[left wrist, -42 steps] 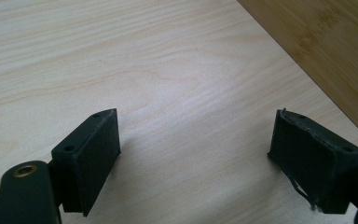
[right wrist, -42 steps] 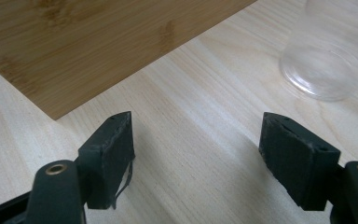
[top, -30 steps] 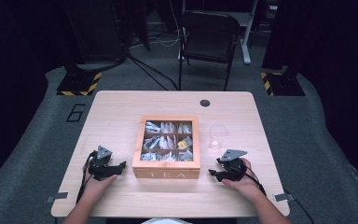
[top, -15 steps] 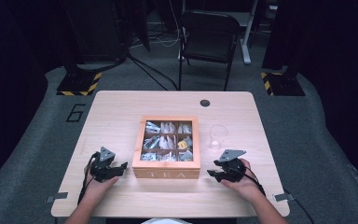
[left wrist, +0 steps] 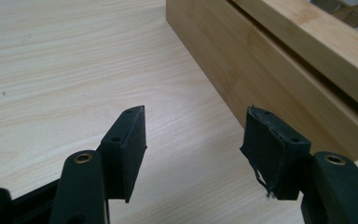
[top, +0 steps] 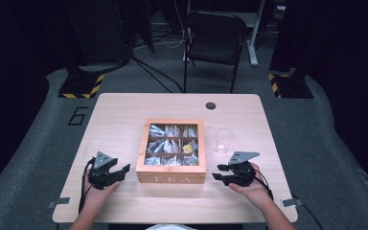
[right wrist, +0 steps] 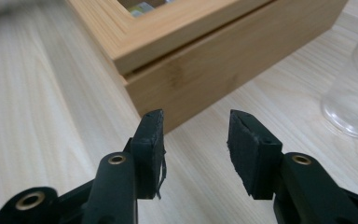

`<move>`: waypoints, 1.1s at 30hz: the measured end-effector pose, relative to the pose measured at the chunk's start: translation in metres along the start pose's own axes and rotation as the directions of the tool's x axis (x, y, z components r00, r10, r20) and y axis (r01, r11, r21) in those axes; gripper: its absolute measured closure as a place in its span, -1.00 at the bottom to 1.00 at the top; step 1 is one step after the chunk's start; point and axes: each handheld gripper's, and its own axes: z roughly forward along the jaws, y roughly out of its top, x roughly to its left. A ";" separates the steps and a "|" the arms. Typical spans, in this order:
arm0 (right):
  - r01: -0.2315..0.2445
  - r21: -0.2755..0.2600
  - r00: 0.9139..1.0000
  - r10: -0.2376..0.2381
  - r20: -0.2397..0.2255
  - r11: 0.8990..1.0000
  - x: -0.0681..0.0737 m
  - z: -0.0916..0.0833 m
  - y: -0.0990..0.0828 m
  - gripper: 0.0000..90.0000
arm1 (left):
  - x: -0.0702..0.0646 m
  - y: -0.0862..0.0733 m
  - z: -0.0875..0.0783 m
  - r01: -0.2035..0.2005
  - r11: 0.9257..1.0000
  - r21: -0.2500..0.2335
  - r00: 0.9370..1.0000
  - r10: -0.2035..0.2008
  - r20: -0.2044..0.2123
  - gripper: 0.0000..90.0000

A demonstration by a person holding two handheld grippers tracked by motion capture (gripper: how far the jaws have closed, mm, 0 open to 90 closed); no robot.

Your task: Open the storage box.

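Two grippers are held low over the table (top: 124, 115), one on each side of a wooden tea box (top: 171, 178). The left gripper (top: 123, 169) is near the box's left wall, and the right gripper (top: 219, 172) is near its right wall. The box sits in the middle of the table, closer to the person, with its lid shut and little tea bags (top: 165, 146) seen through the window on top. A clear glass cup (top: 224, 140) stands just beside the box on the right.

Both sets of jaws have just been closing, yet they are part way open and nothing is held between them. In the left gripper view, only bare table is seen between the pads (left wrist: 130, 144), and the box (left wrist: 279, 60) is apart from them. In the right gripper view, the corner of the box (right wrist: 200, 70) is seen past the pads (right wrist: 151, 149), not touched.

The lid is likely to be opened next. For that to go well, the thin dark line under the lid should be found first. The box should be kept still by one gripper while the lid's edge is lifted slowly by the other. The cup (right wrist: 354, 98) should be kept clear of, since it could be knocked over easily.
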 end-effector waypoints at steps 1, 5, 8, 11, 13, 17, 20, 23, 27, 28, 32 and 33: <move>0.004 -0.006 1.000 -0.004 -0.009 1.000 0.001 0.000 0.001 0.25 | -0.001 0.001 -0.001 -0.002 1.000 -0.004 1.000 0.002 -0.004 -0.12; 0.017 0.003 0.999 -0.017 -0.038 1.000 0.008 -0.004 0.007 0.28 | -0.004 0.003 -0.003 -0.020 1.000 0.002 1.000 0.020 -0.008 -0.09; 0.033 0.008 0.998 -0.033 -0.055 0.999 0.013 -0.005 0.012 0.32 | -0.005 0.003 -0.005 -0.021 1.000 -0.002 1.000 0.021 -0.011 -0.09; 0.060 0.027 0.997 -0.058 -0.059 0.998 0.019 -0.003 0.018 0.37 | -0.006 0.003 -0.006 -0.024 1.000 0.001 1.000 0.024 0.000 -0.08; 0.076 0.038 0.996 -0.074 -0.059 0.996 0.021 -0.001 0.021 0.39 | -0.005 0.002 -0.005 -0.027 1.000 0.001 1.000 0.027 0.005 -0.07; 0.071 0.048 0.996 -0.068 -0.054 0.996 0.022 0.003 0.024 0.39 | -0.006 0.000 -0.004 -0.034 0.999 -0.001 0.999 0.034 0.007 -0.07; 0.090 0.046 0.994 -0.087 -0.067 0.995 0.022 0.007 0.026 0.38 | -0.007 0.000 -0.004 -0.050 0.999 0.001 0.999 0.050 0.009 -0.07; 0.097 0.048 0.994 -0.094 -0.064 0.994 0.023 0.010 0.027 0.39 | -0.007 -0.001 -0.005 -0.052 0.999 0.007 0.999 0.051 0.017 -0.06; 0.093 0.048 0.994 -0.090 -0.060 0.995 0.025 0.013 0.029 0.42 | -0.008 -0.001 -0.005 -0.051 0.999 0.003 0.998 0.051 0.022 -0.06; 0.086 0.047 0.994 -0.083 -0.065 0.995 0.025 0.014 0.029 0.42 | -0.008 -0.001 -0.005 -0.050 0.999 -0.001 0.999 0.050 0.021 -0.06; 0.081 0.044 0.995 -0.078 -0.062 0.996 0.023 0.014 0.030 0.42 | -0.008 -0.001 -0.005 -0.054 0.999 0.001 0.998 0.054 0.026 -0.06; 0.082 0.043 0.995 -0.079 -0.067 0.996 0.022 0.015 0.030 0.42 | -0.008 -0.001 -0.005 -0.054 0.999 0.000 0.998 0.054 0.027 -0.06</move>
